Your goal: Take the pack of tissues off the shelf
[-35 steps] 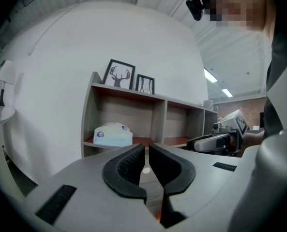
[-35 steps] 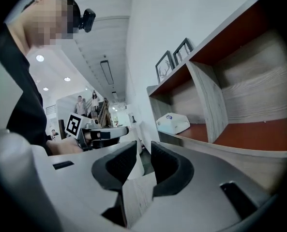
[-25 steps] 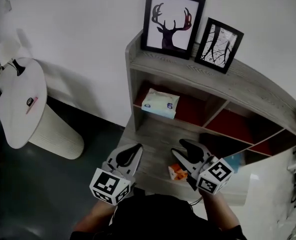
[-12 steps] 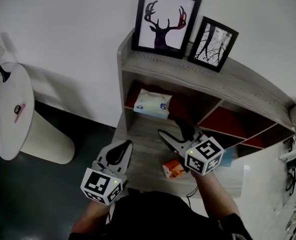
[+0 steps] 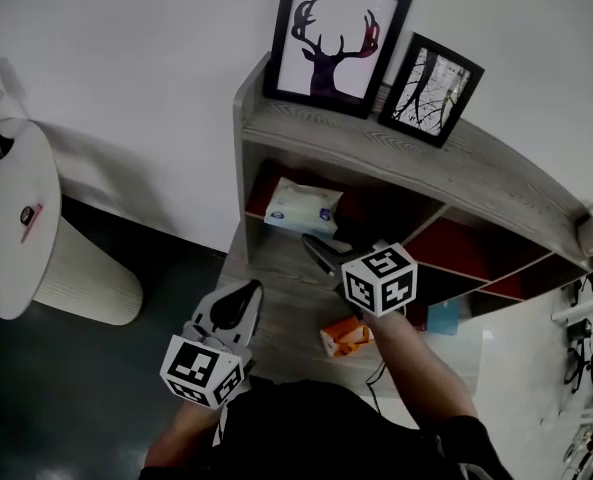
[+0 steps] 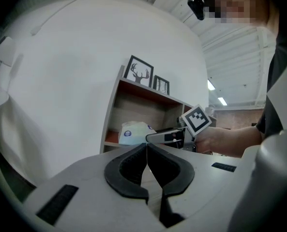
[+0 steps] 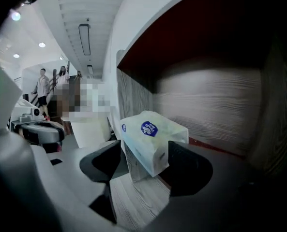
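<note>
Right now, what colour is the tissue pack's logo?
Blue, on the pale tissue pack; right gripper view shows it best.

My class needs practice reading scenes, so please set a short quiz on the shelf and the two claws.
1. True or false: the left claw is open.
2. Where on the shelf does the pack of tissues lie? A its top; B its upper left compartment; C its lowest board.
3. Which claw is at the pack?
Key: 1 false, its jaws are together. 2 B. 3 the right claw; its jaws have just been opening, the pack in the gap between them, not gripped.
</note>
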The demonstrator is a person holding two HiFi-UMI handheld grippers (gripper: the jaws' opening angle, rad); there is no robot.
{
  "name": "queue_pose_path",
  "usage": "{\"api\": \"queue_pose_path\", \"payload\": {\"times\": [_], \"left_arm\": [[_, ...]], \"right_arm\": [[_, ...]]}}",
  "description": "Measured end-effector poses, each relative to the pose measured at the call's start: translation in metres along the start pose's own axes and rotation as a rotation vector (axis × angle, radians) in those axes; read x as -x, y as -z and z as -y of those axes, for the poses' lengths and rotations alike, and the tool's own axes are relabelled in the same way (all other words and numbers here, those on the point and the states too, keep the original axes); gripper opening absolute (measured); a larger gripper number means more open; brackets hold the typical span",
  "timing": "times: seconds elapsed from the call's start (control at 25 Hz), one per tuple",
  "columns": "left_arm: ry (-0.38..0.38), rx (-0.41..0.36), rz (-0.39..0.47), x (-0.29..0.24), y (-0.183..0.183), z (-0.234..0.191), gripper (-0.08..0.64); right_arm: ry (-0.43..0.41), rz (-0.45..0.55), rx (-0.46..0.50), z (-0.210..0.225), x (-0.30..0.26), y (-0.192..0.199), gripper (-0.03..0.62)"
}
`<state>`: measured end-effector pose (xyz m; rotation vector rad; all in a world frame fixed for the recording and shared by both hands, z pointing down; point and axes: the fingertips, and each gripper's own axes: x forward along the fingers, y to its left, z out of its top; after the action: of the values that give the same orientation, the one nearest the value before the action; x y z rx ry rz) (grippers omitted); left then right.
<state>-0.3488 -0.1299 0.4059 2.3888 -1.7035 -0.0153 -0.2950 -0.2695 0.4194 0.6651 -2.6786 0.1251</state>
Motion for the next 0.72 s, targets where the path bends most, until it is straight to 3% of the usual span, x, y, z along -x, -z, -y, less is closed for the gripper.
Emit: {"api": "queue_pose_path", "payload": {"times": [0.28,0.4,0.72], "left_arm": [[-0.002,0.008,-0.007,0.008,0.005,-0.008,0.015],[0.003,0.013,-0.011,0.012,0.006,-0.012,0.015],[0.048,0.018,-0.015,0.023,0.009,-0.015,0.015]], "right_arm": [[0.06,-0.035,0.042,0.007,-0.011,0.005,0.253],[0.071,-0.043,0.056,0.006,-0.011,0.005,0.162],[0.097,-0.02,0.031,-0.003,0.002,-0.002,0.067]]}}
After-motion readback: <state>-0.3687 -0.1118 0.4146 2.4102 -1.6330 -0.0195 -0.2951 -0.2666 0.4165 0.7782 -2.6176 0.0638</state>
